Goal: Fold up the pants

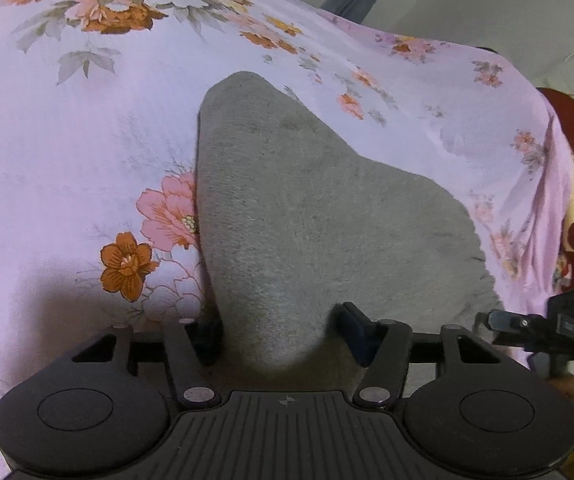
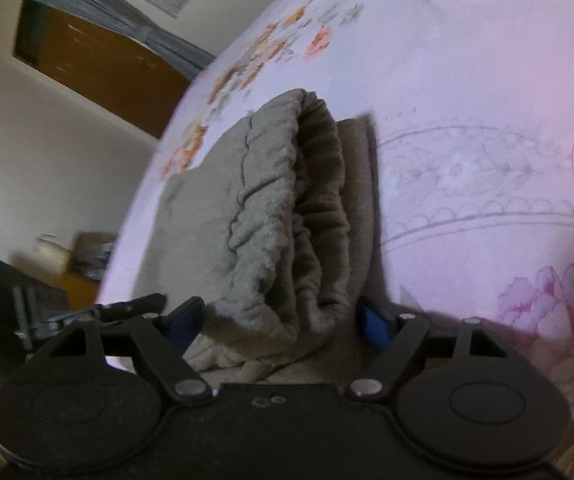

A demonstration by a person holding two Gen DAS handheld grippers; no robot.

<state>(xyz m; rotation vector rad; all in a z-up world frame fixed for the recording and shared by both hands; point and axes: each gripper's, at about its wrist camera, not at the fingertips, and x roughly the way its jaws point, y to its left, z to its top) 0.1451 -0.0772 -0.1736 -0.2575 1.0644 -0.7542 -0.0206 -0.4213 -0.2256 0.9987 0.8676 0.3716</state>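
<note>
Left tool (image 1: pixel 283 332) half-closed around a fold of the pants (image 1: pixel 307 200); pad contact unclear. Right tool (image 2: pixel 283 320) wide open, straddling the waistband (image 2: pixel 307 200). Risk: a shallow bite slips and layers splay.

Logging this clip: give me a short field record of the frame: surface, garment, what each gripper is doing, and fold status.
surface: floral pink bedsheet
garment: grey fleece pants, lying on the sheet, partly folded
waistband: gathered elastic waistband faces the right wrist camera, layers stacked
left gripper: jaws either side of a raised fold of the pants; contact unclear
right gripper: jaws wide, straddling the waistband end, pads apart from cloth
fold status: not finished; both ends between jaws
background: brown door, room wall
</note>
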